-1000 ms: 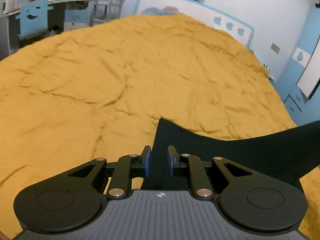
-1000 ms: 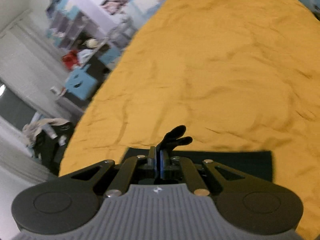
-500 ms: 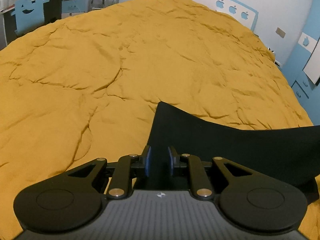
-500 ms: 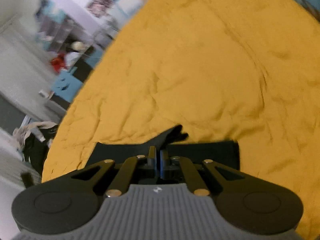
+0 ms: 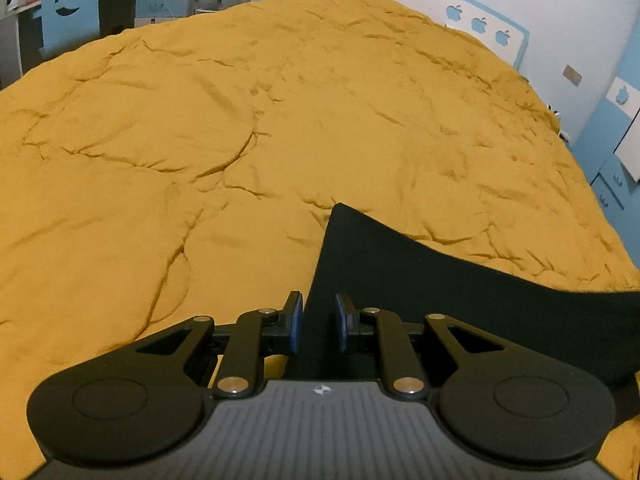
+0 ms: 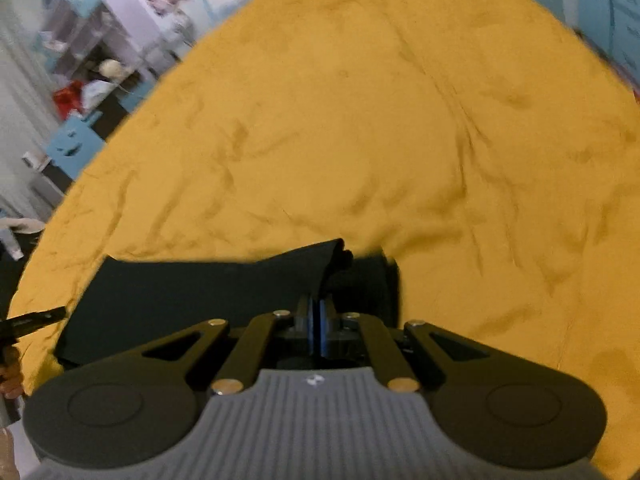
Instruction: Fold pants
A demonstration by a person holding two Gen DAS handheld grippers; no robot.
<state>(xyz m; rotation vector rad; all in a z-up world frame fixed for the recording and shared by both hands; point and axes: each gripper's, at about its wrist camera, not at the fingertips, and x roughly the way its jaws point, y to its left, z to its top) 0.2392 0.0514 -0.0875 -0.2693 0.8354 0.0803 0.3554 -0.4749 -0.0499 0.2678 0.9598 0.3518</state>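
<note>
Mustard-yellow, wrinkled bedding covers the bed (image 5: 280,128), with blue furniture along the walls behind. Black pants (image 5: 460,304) lie at the near edge of the bed, raised at two points. Left gripper (image 5: 318,320) has a pants corner between its jaws, pads slightly apart around the cloth. Right gripper (image 6: 316,320) has its jaws clenched on a bunched pants fold (image 6: 312,264).
</note>
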